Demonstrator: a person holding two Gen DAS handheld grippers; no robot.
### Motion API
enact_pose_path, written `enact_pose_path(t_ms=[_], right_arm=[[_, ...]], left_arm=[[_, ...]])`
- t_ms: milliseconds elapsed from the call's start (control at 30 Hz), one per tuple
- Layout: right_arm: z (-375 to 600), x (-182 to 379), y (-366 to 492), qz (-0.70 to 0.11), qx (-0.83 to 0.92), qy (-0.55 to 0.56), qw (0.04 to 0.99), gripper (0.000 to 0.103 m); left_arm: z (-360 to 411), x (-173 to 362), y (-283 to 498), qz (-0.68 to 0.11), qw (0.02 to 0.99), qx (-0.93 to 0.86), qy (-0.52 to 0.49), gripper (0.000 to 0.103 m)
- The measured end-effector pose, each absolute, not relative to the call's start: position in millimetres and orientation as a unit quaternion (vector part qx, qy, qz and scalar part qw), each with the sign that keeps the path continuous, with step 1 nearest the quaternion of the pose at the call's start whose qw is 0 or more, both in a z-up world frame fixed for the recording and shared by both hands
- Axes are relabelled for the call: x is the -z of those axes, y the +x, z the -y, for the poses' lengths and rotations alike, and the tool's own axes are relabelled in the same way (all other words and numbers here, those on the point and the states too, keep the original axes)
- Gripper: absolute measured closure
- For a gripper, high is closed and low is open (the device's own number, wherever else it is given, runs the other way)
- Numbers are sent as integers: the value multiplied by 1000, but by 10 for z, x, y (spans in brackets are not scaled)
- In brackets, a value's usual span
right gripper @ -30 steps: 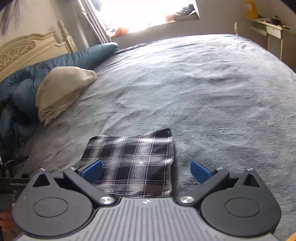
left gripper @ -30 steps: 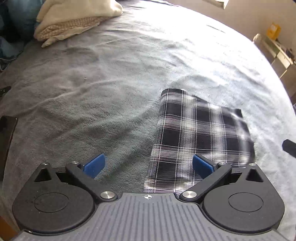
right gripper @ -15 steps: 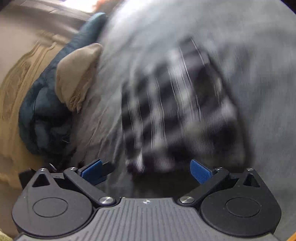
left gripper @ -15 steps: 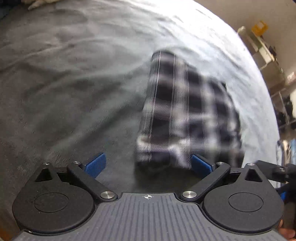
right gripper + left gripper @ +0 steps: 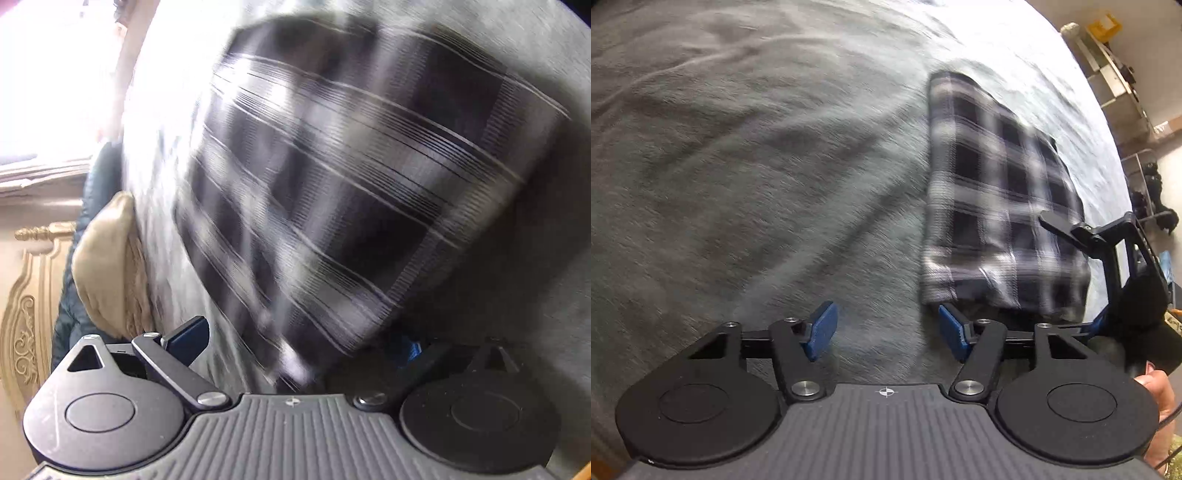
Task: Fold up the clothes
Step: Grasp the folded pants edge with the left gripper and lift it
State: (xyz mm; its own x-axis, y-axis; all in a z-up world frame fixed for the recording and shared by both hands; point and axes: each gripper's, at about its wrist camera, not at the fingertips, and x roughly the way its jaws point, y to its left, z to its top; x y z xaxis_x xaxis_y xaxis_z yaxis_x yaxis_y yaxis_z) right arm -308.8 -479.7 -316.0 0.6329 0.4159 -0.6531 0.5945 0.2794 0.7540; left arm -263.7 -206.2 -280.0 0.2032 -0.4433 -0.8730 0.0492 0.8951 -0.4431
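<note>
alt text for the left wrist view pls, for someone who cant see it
A folded black-and-white plaid garment lies on a grey bedspread. The left gripper, jaws apart and just closing, is at its near left corner with nothing between them, and the right gripper reaches in over its right edge.

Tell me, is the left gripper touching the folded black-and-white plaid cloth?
Cannot tell. In the left wrist view, the left gripper's blue finger meets the plaid cloth's corner, blurred.

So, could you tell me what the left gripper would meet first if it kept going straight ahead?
Probably the grey bedspread: the left gripper points down at bare cover, its closing jaws empty, with the plaid cloth just off its right finger.
</note>
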Motion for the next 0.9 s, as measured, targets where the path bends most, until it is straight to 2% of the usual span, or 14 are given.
enact_pose_path(t_ms=[167,400,500,600,667,700,733,900], right_arm=[[4656,3211,-3123,-394,94,617,675,2],[4313,3240,-2959,-393,79,638,658,2],[4248,3248,-2893,-389,79,652,645,12],[4228,3271,-2902,-389,91,658,638,28],[4234,3306,-2928,-391,98,666,628,52],[4236,3321,-2934,-392,97,667,626,57],[4234,3327,-2933,-394,97,665,627,66],[4310,3428,-2994,-377,80,683,621,79]], left_arm=[[1890,2803,-2510,-607,757,162,-180,45],[1766,2856,-2395,-602,751,162,-217,48],[1754,2850,-2344,-597,750,167,-232,49],[1736,2877,-2282,-596,743,172,-251,49],[1718,2915,-2249,-597,736,174,-266,50],[1705,2939,-2234,-598,733,174,-275,50],[1693,2971,-2219,-598,728,174,-285,50],[1680,3087,-2098,-597,704,185,-336,50]])
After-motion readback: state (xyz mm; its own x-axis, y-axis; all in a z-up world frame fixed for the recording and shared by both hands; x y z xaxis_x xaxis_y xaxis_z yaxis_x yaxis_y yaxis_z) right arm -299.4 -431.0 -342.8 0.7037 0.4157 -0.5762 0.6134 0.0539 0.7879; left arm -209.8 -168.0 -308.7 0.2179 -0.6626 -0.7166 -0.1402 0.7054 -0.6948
